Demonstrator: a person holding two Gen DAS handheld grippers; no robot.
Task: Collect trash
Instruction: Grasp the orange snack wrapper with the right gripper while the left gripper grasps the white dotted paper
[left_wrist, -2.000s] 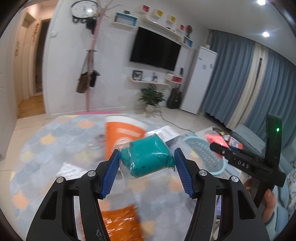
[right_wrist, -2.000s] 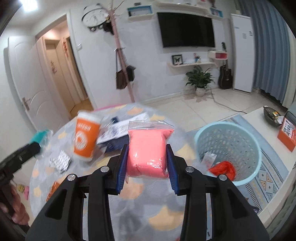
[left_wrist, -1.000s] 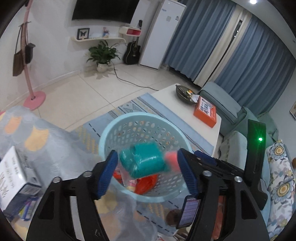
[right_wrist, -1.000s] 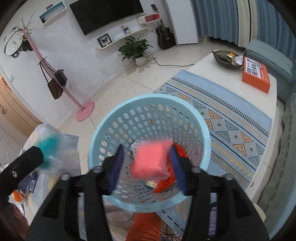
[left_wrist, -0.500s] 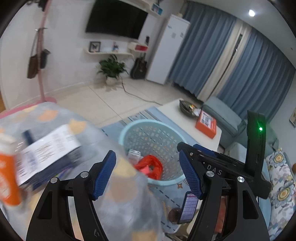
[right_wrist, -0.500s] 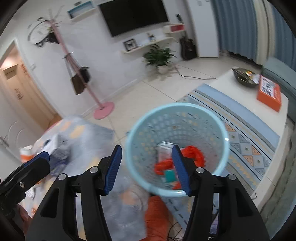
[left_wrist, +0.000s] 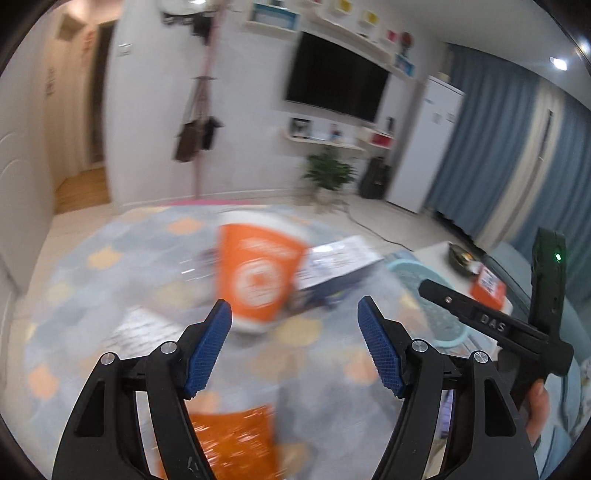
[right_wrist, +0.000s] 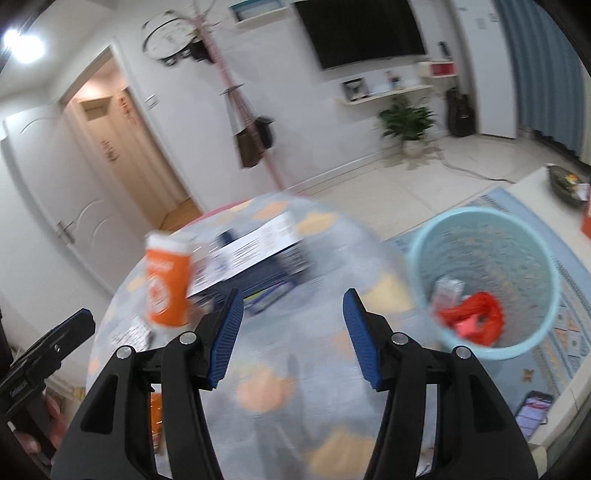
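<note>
Hovering over the round table (left_wrist: 122, 258) with both grippers empty. Left gripper (left_wrist: 294, 334) standing with jaws wide apart, nothing between the blue pads (left_wrist: 208, 350); right gripper (right_wrist: 293, 325) likewise parted, nothing pinched.

Sitting upright just beyond the left jaws: an orange paper cup (left_wrist: 258, 277), blurred, near the table's middle. Lying just behind it, toward the far right rim, a white and dark blue box (left_wrist: 332, 273), apparently touching or nearly touching the cup. Showing under the left gripper at the near edge: a crinkly orange wrapper (left_wrist: 236, 439). Lying left of the cup in the right wrist view, a small grey printed packet (right_wrist: 131, 336), too blurred for detail.

Standing on the floor off the table's right side: the light blue perforated basket (right_wrist: 535, 321), just beside the rim, holding a red bag (right_wrist: 476, 314) and a pale carton (right_wrist: 448, 291). Leaving bare cloth between the grippers and the cup, and open tile floor beyond the table toward the wall.

Covering the table: a pale blue cloth with orange and yellow scallops. Beyond: a white low table (right_wrist: 535, 188) on a patterned rug, blue curtains (left_wrist: 491, 147), a wall television (left_wrist: 336, 83), a pink coat stand (right_wrist: 243, 99), a potted plant (right_wrist: 406, 125), a white door (right_wrist: 48, 192).
</note>
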